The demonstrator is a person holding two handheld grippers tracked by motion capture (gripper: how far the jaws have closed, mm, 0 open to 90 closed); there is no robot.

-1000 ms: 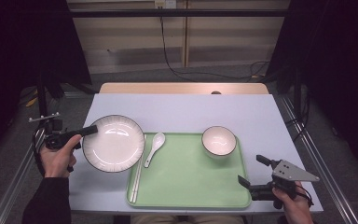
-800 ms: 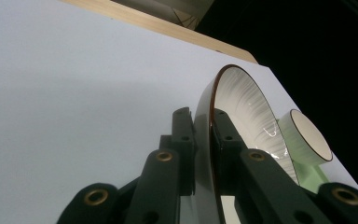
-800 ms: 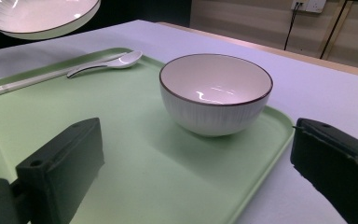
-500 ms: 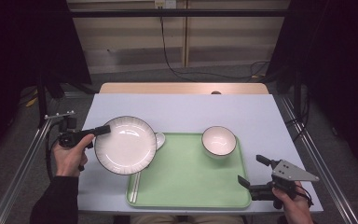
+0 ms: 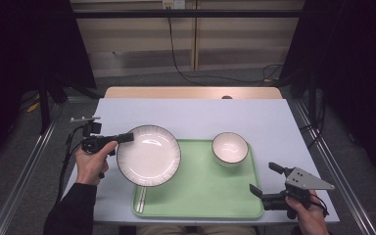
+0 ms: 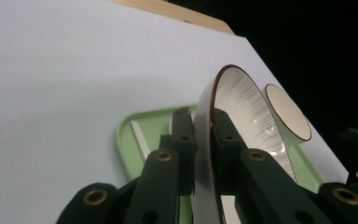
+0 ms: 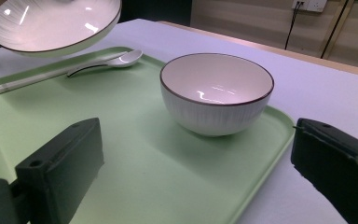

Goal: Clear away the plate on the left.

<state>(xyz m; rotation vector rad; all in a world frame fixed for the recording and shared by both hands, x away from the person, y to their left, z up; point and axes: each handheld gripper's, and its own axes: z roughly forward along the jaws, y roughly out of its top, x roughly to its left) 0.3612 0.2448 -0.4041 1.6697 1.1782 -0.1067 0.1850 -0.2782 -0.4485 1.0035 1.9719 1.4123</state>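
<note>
White plate [image 5: 148,155] hangs above the green tray's [image 5: 210,196] left edge, its rim pinched by the left gripper [image 5: 127,138]. Right gripper [image 5: 263,179] waits wide open, holding nothing.

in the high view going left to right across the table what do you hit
left tongs → plate gripped at its rim → green tray → bowl → right tongs, open over the tray's near right corner

My left gripper [image 5: 127,138] carried the plate [image 5: 148,155] rightward from the bare surface [image 5: 191,117] over the tray's [image 5: 205,191] left edge, covering the spoon.
</note>
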